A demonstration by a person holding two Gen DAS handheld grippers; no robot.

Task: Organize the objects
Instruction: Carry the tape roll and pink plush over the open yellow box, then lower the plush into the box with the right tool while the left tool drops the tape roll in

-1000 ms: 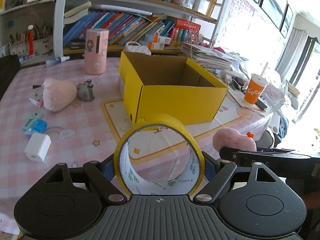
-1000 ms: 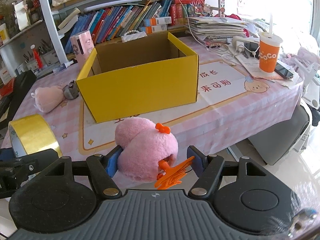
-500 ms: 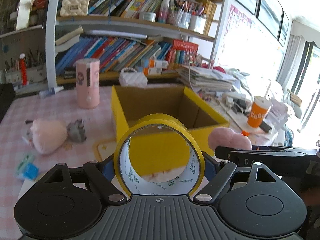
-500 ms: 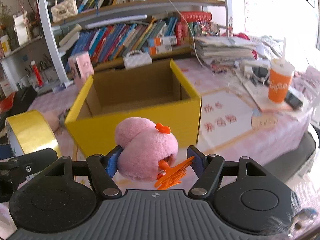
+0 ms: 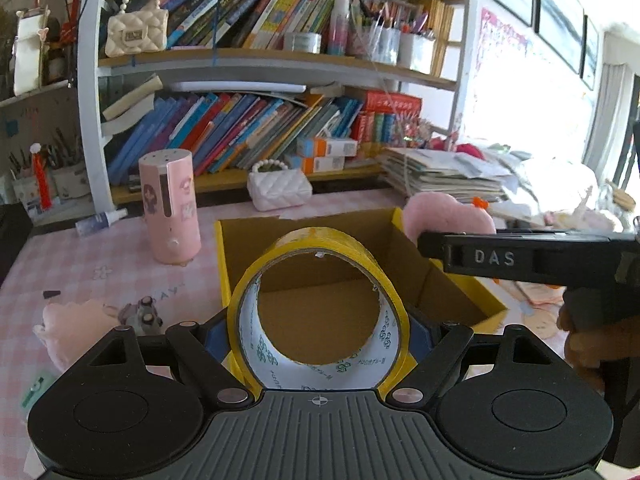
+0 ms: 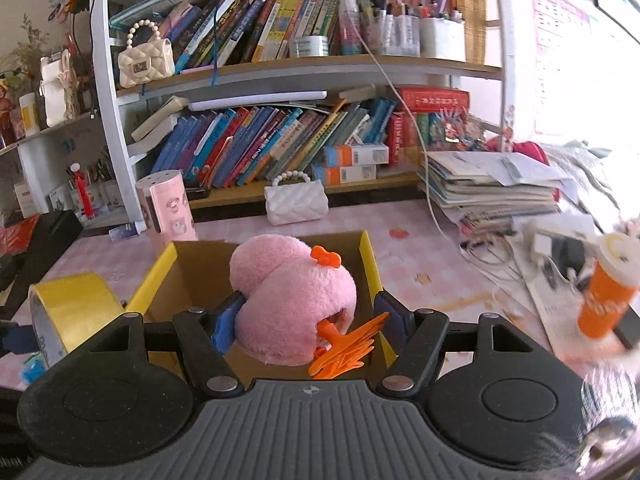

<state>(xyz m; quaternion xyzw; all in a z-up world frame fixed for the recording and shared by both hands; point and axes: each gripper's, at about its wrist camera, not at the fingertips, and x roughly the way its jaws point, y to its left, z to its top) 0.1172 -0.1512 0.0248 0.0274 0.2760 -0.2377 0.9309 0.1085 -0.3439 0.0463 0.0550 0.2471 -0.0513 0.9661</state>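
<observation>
On my left wrist camera the left gripper (image 5: 319,326) is clamped on a yellow roll of packing tape (image 5: 318,312), standing on edge between the blue pads, its hole facing me; through it I see the brown floor of the open yellow cardboard box (image 5: 448,280). Only the right wrist camera shows the right gripper (image 6: 308,320) squeezing a pink plush toy with orange bow and feet (image 6: 292,296) over the box's near edge. Only the left view shows a pale pink plush (image 5: 72,328) lying on the left. Farther off stand a pink cylinder (image 5: 170,210), a white quilted purse (image 5: 279,192) and bookshelves (image 5: 248,64).
</observation>
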